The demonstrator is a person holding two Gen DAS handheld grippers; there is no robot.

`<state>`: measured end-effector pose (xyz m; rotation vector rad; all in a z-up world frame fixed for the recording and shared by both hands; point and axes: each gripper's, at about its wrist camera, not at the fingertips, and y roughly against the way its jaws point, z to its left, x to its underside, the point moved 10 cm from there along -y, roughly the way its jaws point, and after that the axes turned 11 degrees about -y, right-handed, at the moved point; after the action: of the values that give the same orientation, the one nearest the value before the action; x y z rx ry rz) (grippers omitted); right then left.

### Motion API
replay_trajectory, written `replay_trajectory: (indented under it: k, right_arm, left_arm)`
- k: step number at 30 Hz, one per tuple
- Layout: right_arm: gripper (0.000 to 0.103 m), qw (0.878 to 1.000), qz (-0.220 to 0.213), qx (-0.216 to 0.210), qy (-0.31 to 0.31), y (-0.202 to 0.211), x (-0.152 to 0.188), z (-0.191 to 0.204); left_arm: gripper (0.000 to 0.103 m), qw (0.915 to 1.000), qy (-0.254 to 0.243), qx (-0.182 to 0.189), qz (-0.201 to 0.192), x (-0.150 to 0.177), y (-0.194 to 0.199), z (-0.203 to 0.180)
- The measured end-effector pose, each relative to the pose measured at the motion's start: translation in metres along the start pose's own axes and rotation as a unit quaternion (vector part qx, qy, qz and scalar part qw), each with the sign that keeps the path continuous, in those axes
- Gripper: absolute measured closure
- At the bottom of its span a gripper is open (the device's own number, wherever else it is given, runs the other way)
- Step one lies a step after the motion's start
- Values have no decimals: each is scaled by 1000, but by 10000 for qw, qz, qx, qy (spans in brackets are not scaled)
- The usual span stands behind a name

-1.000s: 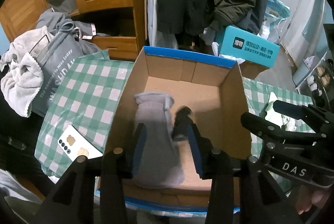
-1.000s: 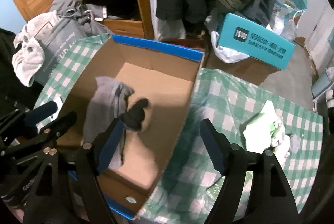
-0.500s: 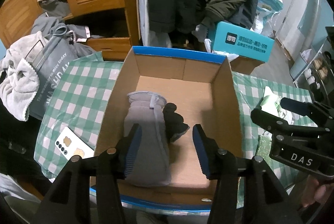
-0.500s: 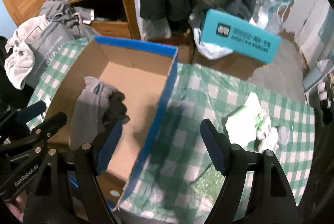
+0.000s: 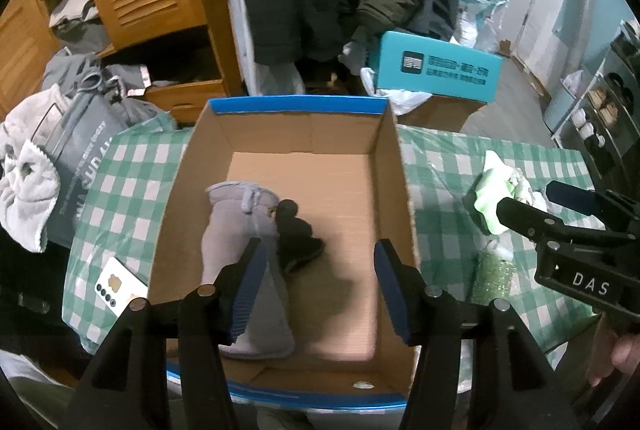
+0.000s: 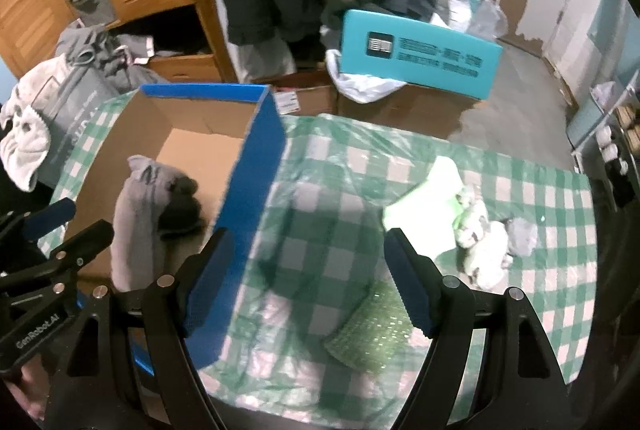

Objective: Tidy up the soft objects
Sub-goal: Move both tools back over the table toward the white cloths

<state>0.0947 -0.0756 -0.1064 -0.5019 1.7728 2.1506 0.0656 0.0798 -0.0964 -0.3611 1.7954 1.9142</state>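
Two soft items, the grey sock (image 5: 244, 262) and the black sock (image 5: 298, 240), lie in my box (image 5: 296, 105); left gripper (image 5: 318, 286) opening, empty. Right gripper (image 6: 308, 284) spread, empty; the pile (image 6: 476, 230) at two o'clock remains.

One box (image 5: 384, 165), two socks (image 5: 240, 230).

Illumination is dim and cool in both fisheye views, with a black vignette ring and strong bending toward the edges. The left wrist view is fairly sharp; a soft shadow falls on the cardboard box (image 5: 390, 189) floor. The right wrist view shows motion blur, and the checked tablecloth (image 6: 520, 197) carries a diffuse dark patch, probably a shadow.
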Motion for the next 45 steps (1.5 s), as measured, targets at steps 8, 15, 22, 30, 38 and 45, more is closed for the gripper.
replay_trajectory:
  k: [8, 15, 22, 30, 38, 45]
  right_arm:
    - [27, 9996, -37, 99, -271, 5, 3, -40]
    - [27, 9985, -75, 190, -502, 11, 5, -74]
    - [27, 9970, -115, 308, -703, 15, 9, -106]
    - [27, 9950, -134, 425, -891, 17, 13, -139]
    - [27, 9939, -57, 443, -1012, 12, 15, -171]
    - [27, 9946, 179, 619, -813, -12, 9, -194]
  left_arm:
    - [46, 9997, -226, 133, 28, -7, -1, -32]
    - [45, 9988, -448, 166, 44, -13, -1, -57]
    - [45, 9979, -588, 248, 97, -18, -3, -80]
    - [37, 9959, -855, 273, 114, -22, -7, -110]
    - [34, 9929, -1059, 418, 346, -20, -24, -141]
    - [33, 9899, -1170, 434, 672, -18, -52, -160]
